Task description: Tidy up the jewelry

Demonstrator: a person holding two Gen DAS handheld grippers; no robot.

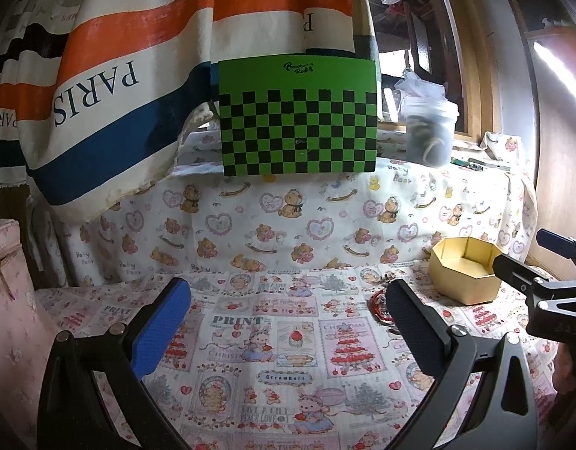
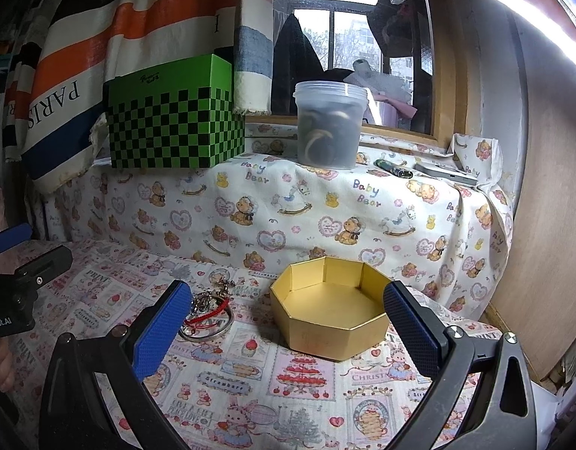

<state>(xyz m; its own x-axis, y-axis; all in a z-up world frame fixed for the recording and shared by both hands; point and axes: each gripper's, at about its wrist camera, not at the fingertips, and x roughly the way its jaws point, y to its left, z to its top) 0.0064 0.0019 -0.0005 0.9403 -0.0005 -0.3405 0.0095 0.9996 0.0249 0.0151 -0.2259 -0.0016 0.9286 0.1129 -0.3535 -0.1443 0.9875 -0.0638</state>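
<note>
A gold octagonal box stands open and empty on the patterned cloth, between my right gripper's fingers in the right wrist view; it also shows in the left wrist view. A small pile of jewelry, with a silver bangle, a red cord and a chain, lies just left of the box; in the left wrist view the jewelry is partly hidden behind my right finger. My left gripper is open and empty above bare cloth. My right gripper is open and empty, close in front of the box.
A raised ledge at the back holds a green checkered box, a lidded plastic tub, a lighter and a flat silver device. A striped PARIS cloth hangs on the left. A pink zip bag stands far left.
</note>
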